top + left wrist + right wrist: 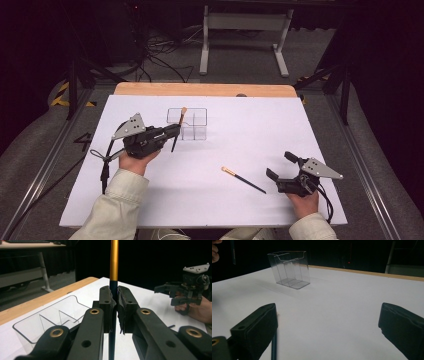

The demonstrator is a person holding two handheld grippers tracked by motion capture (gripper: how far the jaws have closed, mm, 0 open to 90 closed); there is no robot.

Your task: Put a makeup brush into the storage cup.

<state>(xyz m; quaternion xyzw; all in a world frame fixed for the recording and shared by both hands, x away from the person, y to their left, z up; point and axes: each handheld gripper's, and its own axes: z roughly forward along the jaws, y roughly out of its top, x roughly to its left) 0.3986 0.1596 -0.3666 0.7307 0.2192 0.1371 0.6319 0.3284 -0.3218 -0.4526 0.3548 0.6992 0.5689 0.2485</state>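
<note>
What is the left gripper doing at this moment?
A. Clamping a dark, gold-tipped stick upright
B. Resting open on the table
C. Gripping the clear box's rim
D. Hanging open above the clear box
A: the left gripper has its jaws shut on the stick, beside the clear box.

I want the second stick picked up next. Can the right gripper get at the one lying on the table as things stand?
Probably yes. The right gripper is open, and the stick lies flat on the bare white table just to its left with nothing between them. The left gripper is far off, shut on the other stick.
</note>
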